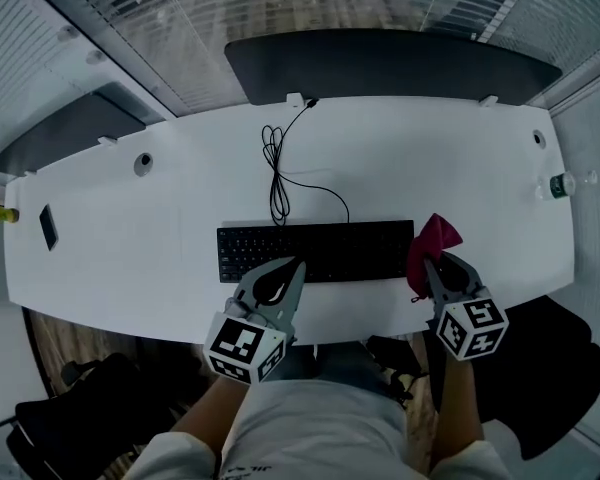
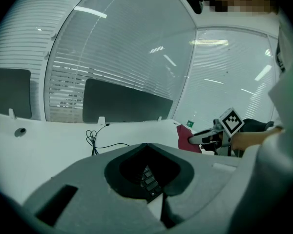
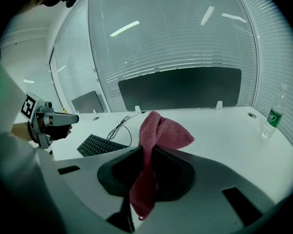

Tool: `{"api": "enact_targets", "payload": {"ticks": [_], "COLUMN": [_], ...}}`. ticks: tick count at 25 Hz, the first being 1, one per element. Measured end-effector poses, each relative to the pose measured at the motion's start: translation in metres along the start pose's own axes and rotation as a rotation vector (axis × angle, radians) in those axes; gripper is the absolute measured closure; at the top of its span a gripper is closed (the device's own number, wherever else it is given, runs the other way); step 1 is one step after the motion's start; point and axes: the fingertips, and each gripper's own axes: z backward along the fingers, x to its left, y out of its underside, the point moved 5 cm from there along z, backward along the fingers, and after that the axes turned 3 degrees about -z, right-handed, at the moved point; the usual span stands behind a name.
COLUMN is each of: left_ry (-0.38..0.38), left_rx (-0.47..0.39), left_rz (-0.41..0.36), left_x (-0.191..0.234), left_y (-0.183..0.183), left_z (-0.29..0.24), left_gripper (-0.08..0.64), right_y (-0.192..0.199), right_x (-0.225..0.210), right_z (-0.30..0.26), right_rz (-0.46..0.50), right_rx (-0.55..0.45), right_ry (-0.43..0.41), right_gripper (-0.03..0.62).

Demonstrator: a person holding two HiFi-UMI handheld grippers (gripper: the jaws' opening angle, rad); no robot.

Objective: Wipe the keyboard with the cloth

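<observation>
Holding red terry cloth [image 1: 432, 238] pinched in right gripper [image 1: 430, 264] fingers at right end of black flat keyboard [image 1: 320, 250] on white bench [image 1: 160, 198], w/ left gripper [image 1: 298, 264] fingers closed, empty, over its front edge: pre-wipe approach, prob.; next, lower cloth onto keys, sweep leftward.

Left gripper [image 1: 296, 267] jaws together, nothing between them, tips angled forward-right; right gripper [image 1: 432, 263] clamped on cloth [image 1: 435, 236], tips angled forward-left; both forearms close by the torso; grippers level, well apart.
</observation>
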Motion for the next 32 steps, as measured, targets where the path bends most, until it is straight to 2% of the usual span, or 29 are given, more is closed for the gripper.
{"api": "enact_targets", "payload": {"ticks": [11,32], "left_ry": [0.002,0.000], "left_rx": [0.012,0.035], "left_rz": [0.012,0.063], "left_x": [0.012,0.027], "left_y": [0.032,0.053], "left_z": [-0.011,-0.015], "left_gripper": [0.549,0.549], "right_y": [0.027,0.033], "right_x": [-0.024,-0.031], "right_z": [-0.035,-0.082], "right_rz": [-0.003,-0.023], "right_rx": [0.043,0.142], "right_ry": [0.052,0.074], "right_gripper": [0.535,0.535]}}
